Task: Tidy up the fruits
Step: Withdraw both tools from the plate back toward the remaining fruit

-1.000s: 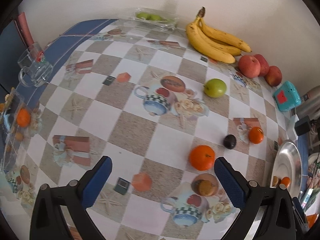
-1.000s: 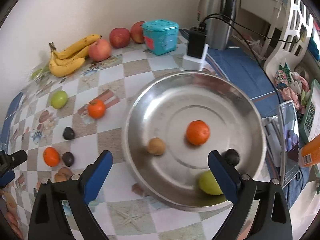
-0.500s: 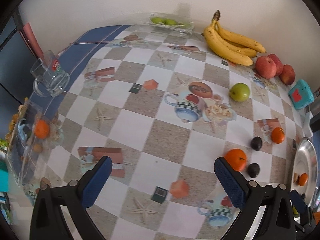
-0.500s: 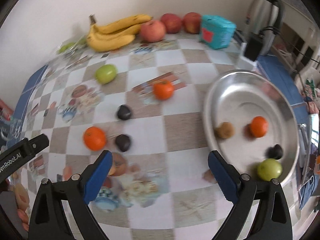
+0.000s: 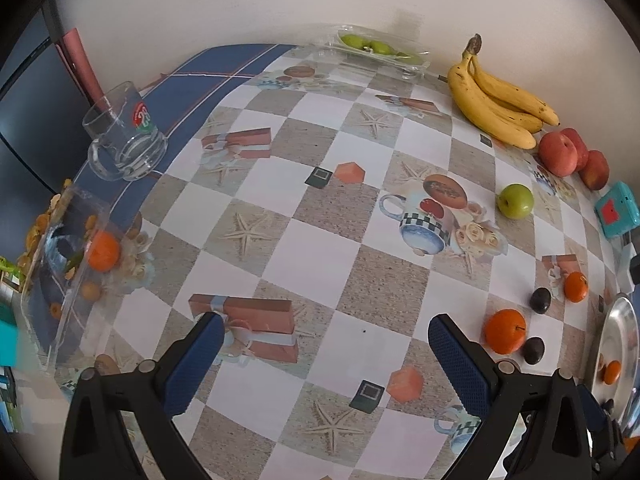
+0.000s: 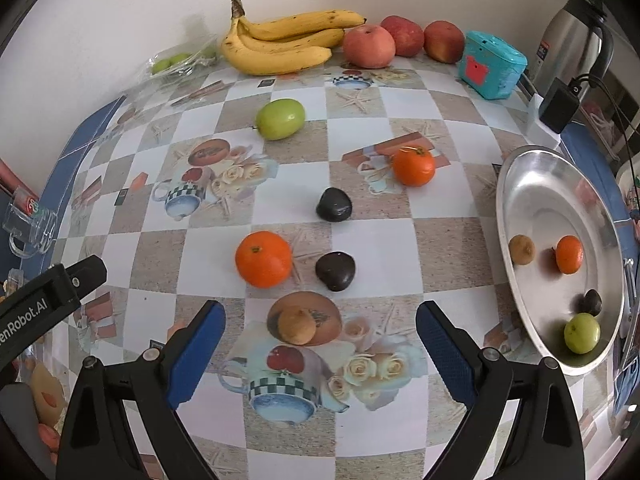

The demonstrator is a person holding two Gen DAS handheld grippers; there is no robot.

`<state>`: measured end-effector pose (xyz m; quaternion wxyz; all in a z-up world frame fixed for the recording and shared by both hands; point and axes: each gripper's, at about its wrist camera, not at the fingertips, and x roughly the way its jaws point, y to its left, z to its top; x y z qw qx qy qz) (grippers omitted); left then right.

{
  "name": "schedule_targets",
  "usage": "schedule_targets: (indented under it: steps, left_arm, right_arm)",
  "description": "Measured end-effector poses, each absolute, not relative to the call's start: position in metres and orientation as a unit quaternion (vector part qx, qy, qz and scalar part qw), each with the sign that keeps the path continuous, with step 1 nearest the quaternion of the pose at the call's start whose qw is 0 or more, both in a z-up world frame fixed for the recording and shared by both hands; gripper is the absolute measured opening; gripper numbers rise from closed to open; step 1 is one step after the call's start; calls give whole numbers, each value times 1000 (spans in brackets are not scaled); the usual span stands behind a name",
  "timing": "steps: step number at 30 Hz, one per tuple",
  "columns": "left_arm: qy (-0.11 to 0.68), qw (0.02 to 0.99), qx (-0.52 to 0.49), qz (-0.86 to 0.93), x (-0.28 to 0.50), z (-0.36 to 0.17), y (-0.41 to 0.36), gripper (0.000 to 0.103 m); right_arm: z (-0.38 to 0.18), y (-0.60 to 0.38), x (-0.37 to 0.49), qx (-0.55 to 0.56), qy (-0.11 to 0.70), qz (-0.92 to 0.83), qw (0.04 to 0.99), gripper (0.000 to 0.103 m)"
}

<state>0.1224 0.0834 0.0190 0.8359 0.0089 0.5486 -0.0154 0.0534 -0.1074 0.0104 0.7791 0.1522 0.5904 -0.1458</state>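
Two high forward-down wrist views, sharing loose fruit [image 6: 263,259].

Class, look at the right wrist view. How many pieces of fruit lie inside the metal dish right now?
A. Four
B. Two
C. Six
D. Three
A. The metal dish holds four: a brown fruit, an orange, a dark fruit and a green fruit.
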Motion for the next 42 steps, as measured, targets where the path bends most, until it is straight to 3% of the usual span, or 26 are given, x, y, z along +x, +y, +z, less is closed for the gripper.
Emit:
schedule_targets:
  steps: [10,21,42]
  left_arm:
    - [563,826,13,-25,124,7,79,103]
    - [614,788,40,-9,124,-41,64,103]
    - [620,783,44,-8,126,-51,61,103]
  right_arm:
    - [8,-105,56,147,595,-148,776,96]
    - [-28,-110,57,145,634,-159,743,96]
    - [-54,-104,72,139,637,-166,740,99]
